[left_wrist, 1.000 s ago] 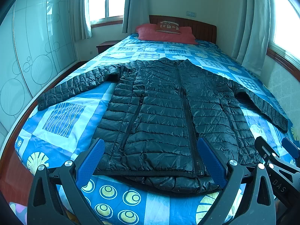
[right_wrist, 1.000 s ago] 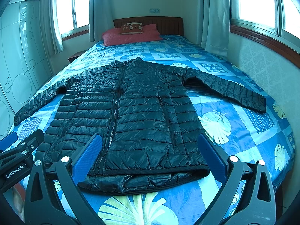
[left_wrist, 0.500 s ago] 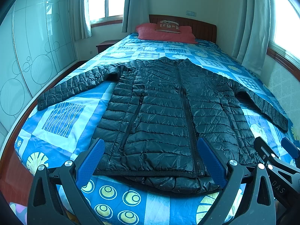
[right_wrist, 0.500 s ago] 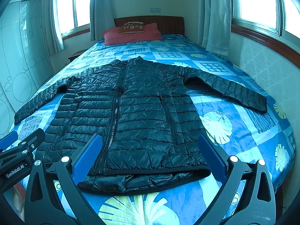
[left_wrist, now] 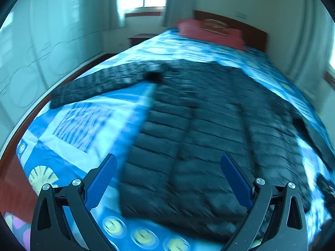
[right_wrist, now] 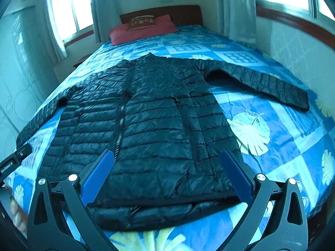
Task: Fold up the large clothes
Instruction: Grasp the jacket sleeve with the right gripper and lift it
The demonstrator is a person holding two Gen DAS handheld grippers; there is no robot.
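Note:
A black quilted puffer jacket (right_wrist: 155, 129) lies flat, front up, on the bed with both sleeves spread out; it also shows, blurred, in the left wrist view (left_wrist: 209, 138). Its left sleeve (left_wrist: 100, 85) reaches toward the bed's left edge, its right sleeve (right_wrist: 268, 83) toward the right. My left gripper (left_wrist: 168, 179) is open and empty above the hem's left part. My right gripper (right_wrist: 167, 174) is open and empty above the hem. Part of the left gripper (right_wrist: 14, 160) shows at the left edge of the right wrist view.
The bed has a blue patterned cover (right_wrist: 272, 125) and a red pillow (right_wrist: 144, 29) against a wooden headboard. A wardrobe (left_wrist: 31, 58) stands to the left, a wall with windows (right_wrist: 303, 48) to the right. A nightstand (left_wrist: 140, 38) sits at the back left.
The left gripper has swung sharply left and tilted, so its view is blurred and shows more of the left sleeve. The right gripper shifted a little. The jacket has not moved.

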